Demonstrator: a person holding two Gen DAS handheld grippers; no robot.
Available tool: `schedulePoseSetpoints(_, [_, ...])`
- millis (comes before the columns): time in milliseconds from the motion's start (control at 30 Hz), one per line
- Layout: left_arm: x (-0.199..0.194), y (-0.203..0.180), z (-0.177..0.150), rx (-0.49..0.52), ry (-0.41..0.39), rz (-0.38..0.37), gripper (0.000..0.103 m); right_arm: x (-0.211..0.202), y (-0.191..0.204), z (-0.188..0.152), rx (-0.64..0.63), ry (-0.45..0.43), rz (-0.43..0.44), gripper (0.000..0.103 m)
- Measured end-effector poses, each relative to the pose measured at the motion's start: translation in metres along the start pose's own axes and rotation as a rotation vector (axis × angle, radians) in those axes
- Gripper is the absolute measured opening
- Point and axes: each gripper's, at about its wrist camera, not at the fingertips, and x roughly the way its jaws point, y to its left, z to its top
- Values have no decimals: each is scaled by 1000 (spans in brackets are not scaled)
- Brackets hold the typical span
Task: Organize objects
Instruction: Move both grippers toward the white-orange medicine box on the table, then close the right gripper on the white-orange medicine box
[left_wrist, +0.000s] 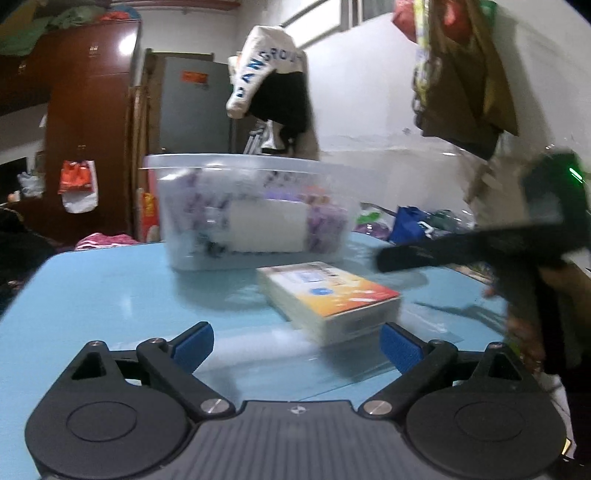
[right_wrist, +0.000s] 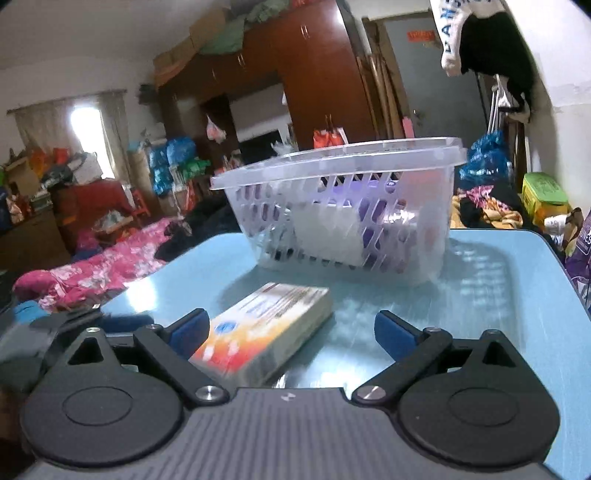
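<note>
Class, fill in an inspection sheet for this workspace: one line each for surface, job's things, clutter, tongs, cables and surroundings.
Surface: light blue table, glossy, largely bare.
Job's things: orange and white box lying flat in front of the clear slotted basket; the basket holds purple and white items, too blurred to name.
Clutter: nothing seen on the table apart from these.
Tongs: left tongs open, empty; right tongs open, the box's near end between the fingers, not gripped.
Cables: nothing seen.
Surroundings: brown wardrobe, pink floral bedding, hanging white jacket, bags and piles of clothes.
</note>
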Motion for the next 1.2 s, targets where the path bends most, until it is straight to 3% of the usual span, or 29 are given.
schedulePoseSetpoints(167, [16,-23,3,8,13,-22,99,16,-3,5,24,29,-30,99])
schedulePoseSetpoints(567, [29,-46,0,35,16,12,99,30,-8,8,46,78,-19,99])
schedulePoseSetpoints(900, [8,-26,-4,64,-36,20,99,-18,-17,-14,19,8,40,95])
schedulePoseSetpoints(1067, [-4,0,-1,47,-59,-28,98,-29,-9,-28,-74,-15,99,81])
schedulePoseSetpoints(1200, [4,13,1,29,-32,-93,80,-22,-1,-26,-112,-23,148,68])
